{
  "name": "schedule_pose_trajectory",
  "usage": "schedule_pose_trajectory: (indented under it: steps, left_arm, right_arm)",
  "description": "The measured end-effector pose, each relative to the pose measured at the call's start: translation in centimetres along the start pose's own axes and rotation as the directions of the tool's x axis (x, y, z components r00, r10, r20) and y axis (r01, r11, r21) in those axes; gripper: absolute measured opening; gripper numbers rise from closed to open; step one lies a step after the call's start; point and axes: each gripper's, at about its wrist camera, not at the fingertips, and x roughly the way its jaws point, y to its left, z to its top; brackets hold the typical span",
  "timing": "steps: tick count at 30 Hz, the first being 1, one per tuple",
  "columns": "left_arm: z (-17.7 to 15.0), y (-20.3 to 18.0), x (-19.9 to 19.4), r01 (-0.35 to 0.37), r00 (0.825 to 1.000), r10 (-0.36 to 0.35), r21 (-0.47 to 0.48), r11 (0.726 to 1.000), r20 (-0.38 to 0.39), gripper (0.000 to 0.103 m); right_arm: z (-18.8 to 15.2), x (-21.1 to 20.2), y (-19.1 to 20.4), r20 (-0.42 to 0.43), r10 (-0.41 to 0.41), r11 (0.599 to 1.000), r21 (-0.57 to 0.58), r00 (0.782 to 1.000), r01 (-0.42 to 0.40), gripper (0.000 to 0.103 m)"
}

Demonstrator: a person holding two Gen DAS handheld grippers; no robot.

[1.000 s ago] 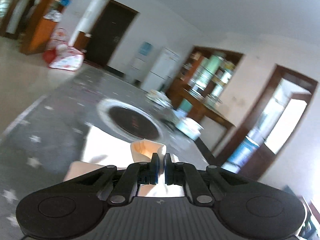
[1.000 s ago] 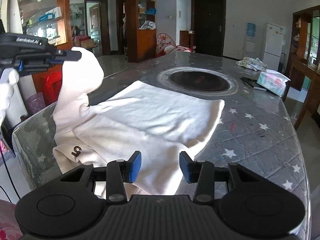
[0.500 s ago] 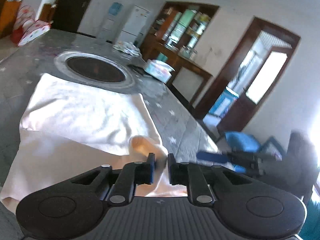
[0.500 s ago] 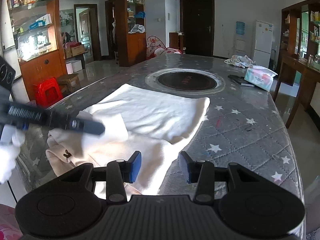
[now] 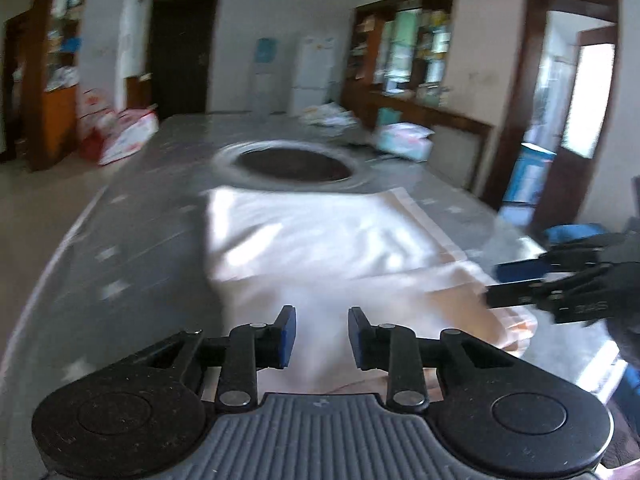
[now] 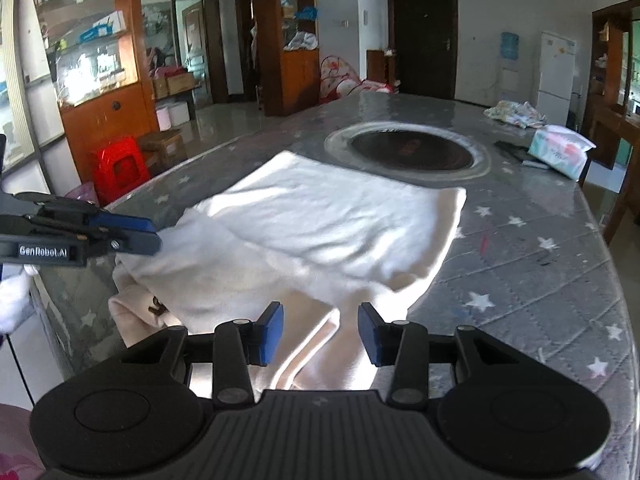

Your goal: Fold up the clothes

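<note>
A cream garment [image 6: 320, 232] lies spread on the grey star-patterned bench [image 6: 540, 264], partly folded, its upper layer laid flat toward the round dark inset [image 6: 408, 152] in the bench top and its lower part bunched at the near edge, where a strip of fabric hangs over. A small dark mark [image 6: 157, 307] shows on the bunched cloth at the near left corner.

The left gripper [image 5: 322, 336] hovers over the near part of the garment, its blue-padded fingers [image 5: 287, 336] having just been opening; they stand apart with the fabric below and nothing pressed between them. From the right wrist camera the same tool reaches in from the left edge, its tips at the garment's left side. The left wrist view is blurred.

The right gripper [image 6: 321, 336] is held low over the hanging edge of the garment, fingers [image 6: 270, 334] released and parted, gripping nothing.

Further out on the bench lie a pack of tissues [image 6: 560, 152] and a crumpled patterned cloth [image 6: 516, 114]. Beyond stand a white refrigerator [image 6: 556, 72], a dark door [image 6: 422, 40], wooden shelving [image 6: 298, 36] and a red stool [image 6: 120, 164].
</note>
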Motion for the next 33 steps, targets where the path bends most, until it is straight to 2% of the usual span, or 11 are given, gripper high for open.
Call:
schedule_pose_trajectory:
  steps: [5,11,13,14,17,20,24,27,29,33]
  left_arm:
    - [-0.3,3.0,0.4,-0.081,0.997,0.080,-0.085,0.993,-0.022,0.031]
    - [-1.0,4.1,1.6,-0.066,0.997,0.060,-0.120,0.991,-0.058,0.029]
    - [-1.3,3.8,1.7,-0.052,0.997,0.046,-0.109,0.993,-0.058,0.022]
    - [-1.3,3.7,1.8,-0.050,0.997,0.044,-0.106,0.993,-0.057,0.013]
    - [-1.3,4.2,1.7,-0.050,0.998,0.044,-0.132,0.990,-0.049,0.008]
    - [-1.2,4.4,0.9,-0.051,0.999,0.047,-0.160,0.986,-0.028,0.007]
    - [-1.4,4.5,0.5,-0.065,0.998,0.059,-0.181,0.981,-0.037,0.007]
    - [-1.6,4.9,0.7,-0.077,0.996,0.065,-0.209,0.975,-0.060,0.011]
    - [-1.3,4.9,0.4,-0.088,0.995,0.077,-0.203,0.975,-0.058,0.012]
    - [0.2,4.5,-0.4,-0.080,0.997,0.079,-0.166,0.983,-0.015,0.012]
  right_arm:
    - [0.0,2.0,-0.1,-0.042,-0.005,1.000,0.011,0.999,0.005,0.039]
    - [0.2,3.2,0.3,-0.066,-0.011,1.000,-0.013,0.998,0.010,0.029]
    - [0.2,3.5,0.4,-0.071,-0.013,1.000,-0.019,0.997,0.012,0.026]
    - [0.3,3.6,0.4,-0.072,-0.013,1.000,-0.018,0.997,0.012,0.024]
    - [0.6,3.6,0.6,-0.071,-0.026,0.999,-0.038,0.997,0.023,0.015]
    - [1.0,3.3,1.2,-0.048,-0.041,0.997,-0.068,0.998,0.037,0.009]
    - [2.1,2.4,1.9,0.023,-0.046,0.993,-0.110,0.999,0.049,0.009]
    - [2.3,3.4,1.6,0.002,-0.054,0.992,-0.114,0.999,0.054,0.010]
    - [2.1,3.9,1.2,-0.019,-0.062,0.992,-0.109,0.998,0.060,0.015]
    - [2.0,3.1,1.0,0.003,-0.058,0.993,-0.104,0.998,0.058,0.016]
